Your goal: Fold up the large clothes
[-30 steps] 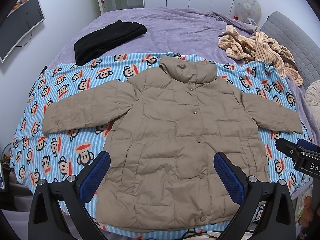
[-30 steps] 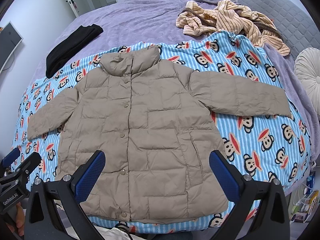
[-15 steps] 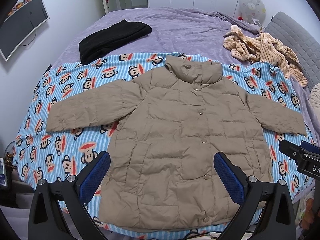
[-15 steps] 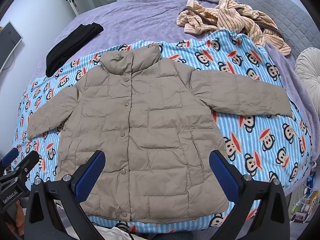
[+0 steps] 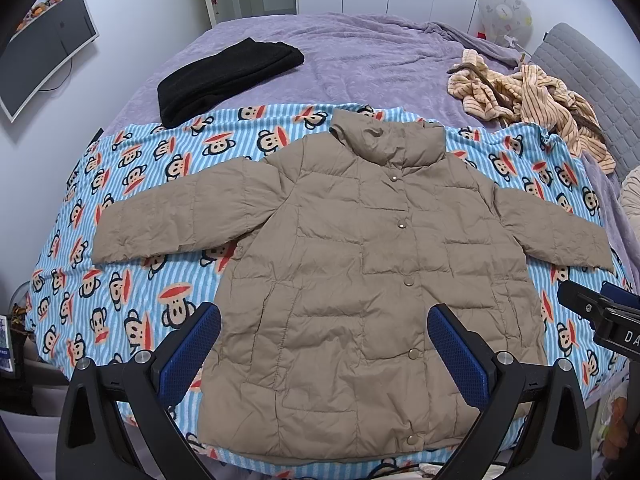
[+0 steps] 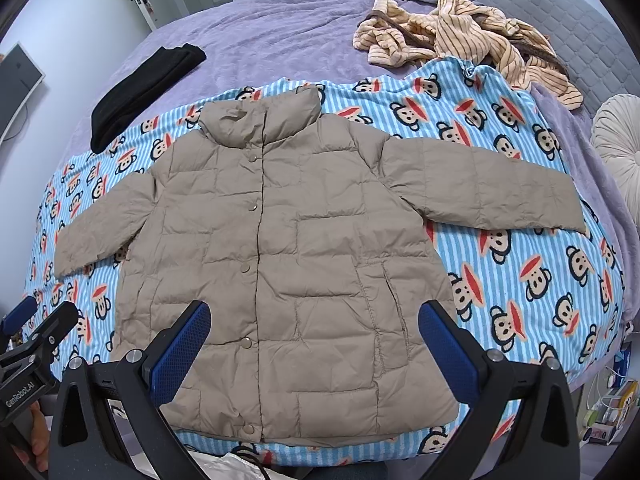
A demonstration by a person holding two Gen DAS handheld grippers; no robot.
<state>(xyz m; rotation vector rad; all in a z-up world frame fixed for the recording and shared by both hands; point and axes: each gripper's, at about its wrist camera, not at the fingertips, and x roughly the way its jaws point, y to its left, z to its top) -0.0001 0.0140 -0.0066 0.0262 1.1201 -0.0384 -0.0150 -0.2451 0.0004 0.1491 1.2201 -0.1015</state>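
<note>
A tan quilted puffer jacket [image 5: 360, 272] [image 6: 288, 264] lies flat and buttoned on a blue striped monkey-print blanket [image 5: 132, 216] [image 6: 532, 280], collar away from me, both sleeves spread out sideways. My left gripper [image 5: 324, 354] hovers open above the jacket's lower hem, nothing between its blue pads. My right gripper [image 6: 314, 350] hovers open over the same lower part. Each gripper also shows at the edge of the other's view: the right gripper [image 5: 600, 312] and the left gripper [image 6: 32, 336].
The blanket lies on a purple bedspread [image 5: 360, 56]. A folded black garment [image 5: 224, 76] sits at the far left, a crumpled striped beige garment [image 5: 532, 100] at the far right. A grey headboard [image 6: 560, 20] and a round cushion [image 6: 620, 152] are on the right, a monitor [image 5: 44, 48] on the left wall.
The left wrist view has shifted slightly, so the jacket sits a bit further right and lower. The right view is nearly unchanged. Both grippers stay open.
</note>
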